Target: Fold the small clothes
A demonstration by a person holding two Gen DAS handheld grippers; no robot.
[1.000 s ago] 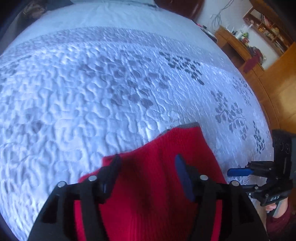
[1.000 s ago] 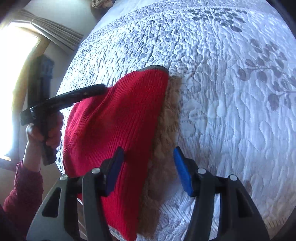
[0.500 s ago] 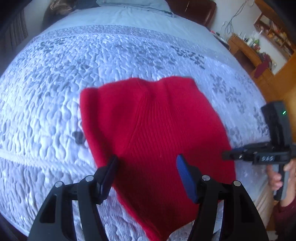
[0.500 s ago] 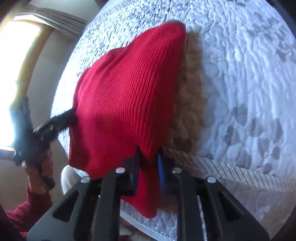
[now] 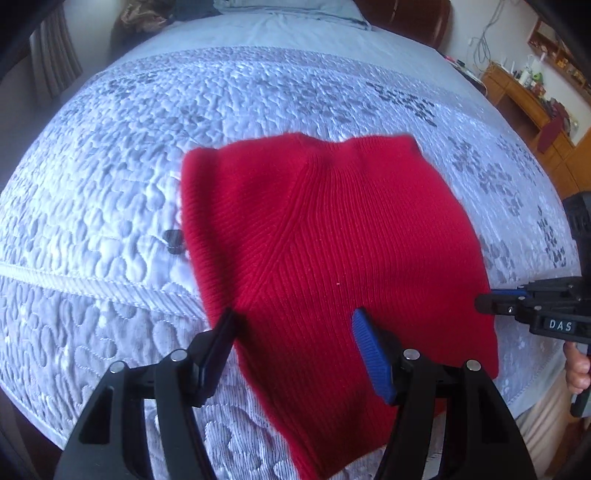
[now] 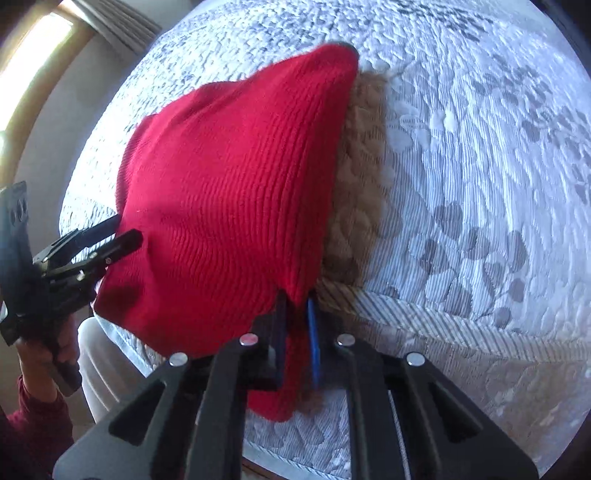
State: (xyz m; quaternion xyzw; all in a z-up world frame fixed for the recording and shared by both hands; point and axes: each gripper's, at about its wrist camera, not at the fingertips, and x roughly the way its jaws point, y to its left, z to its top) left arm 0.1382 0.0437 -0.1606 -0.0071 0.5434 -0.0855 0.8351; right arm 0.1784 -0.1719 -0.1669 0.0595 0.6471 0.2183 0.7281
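jaws of the right gripper (image 6: 297,332) are pinching the near hem of the red knit garment (image 5: 332,258), closed narrow on the fabric at the bed's (image 5: 110,184) near edge, probably so that this corner can be lifted or carried over for a fold. jaws of the left gripper (image 5: 291,343) are standing wide with nothing between them, hovering over the garment's near left part; it looks as if it is getting ready to take the other corner, though that is only a judgement. the red garment is lying spread on the quilted bedspread, near the bed's near edge, its lowest corner hanging past that edge. a fuzzy brown lining (image 6: 362,177) is showing along the garment's right side in the right wrist view, so the piece is likely doubled or turned back there; how many layers are lying under the red knit is hidden. whether the right gripper is holding one layer or both cannot be told. farther off, pillows (image 5: 288,9) and a wooden cabinet (image 5: 524,99) are sitting blurred at the frame's edge.
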